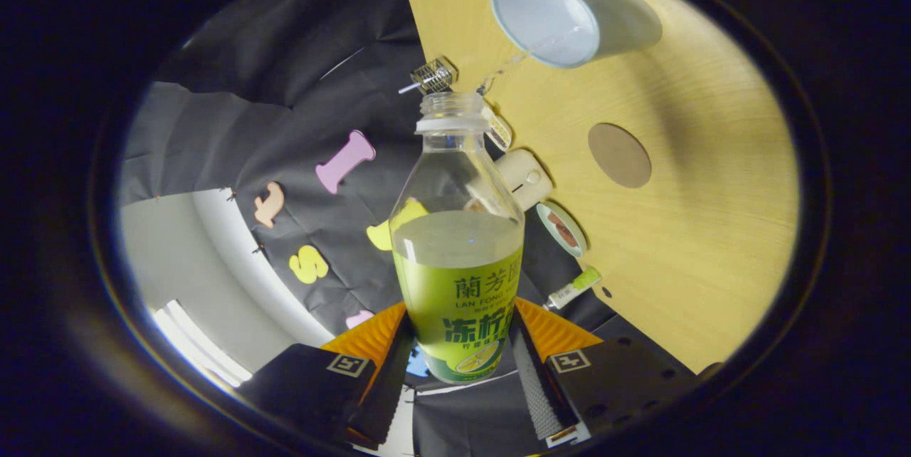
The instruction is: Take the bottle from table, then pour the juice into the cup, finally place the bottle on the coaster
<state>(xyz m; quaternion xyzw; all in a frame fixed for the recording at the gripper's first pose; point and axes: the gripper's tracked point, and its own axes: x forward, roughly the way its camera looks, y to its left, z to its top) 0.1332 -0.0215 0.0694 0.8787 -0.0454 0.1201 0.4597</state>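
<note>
My gripper (461,350) is shut on the lower body of a clear plastic bottle (455,229) with a green label, one finger on each side. The bottle has no cap and holds pale juice to about half its height. The view is rolled, so the wooden table (697,229) stands tilted beside the bottle. A thin stream runs from near the bottle's mouth toward a white cup (562,19) with a handle, beyond the fingers. A round brown coaster (619,154) lies on the table, nearer than the cup.
Along the table's edge by the bottle lie a small wire whisk (433,76), a cream box-shaped item (525,178), a roll of tape (562,229) and a small green-capped tube (574,287). Black cloth hangs behind the table.
</note>
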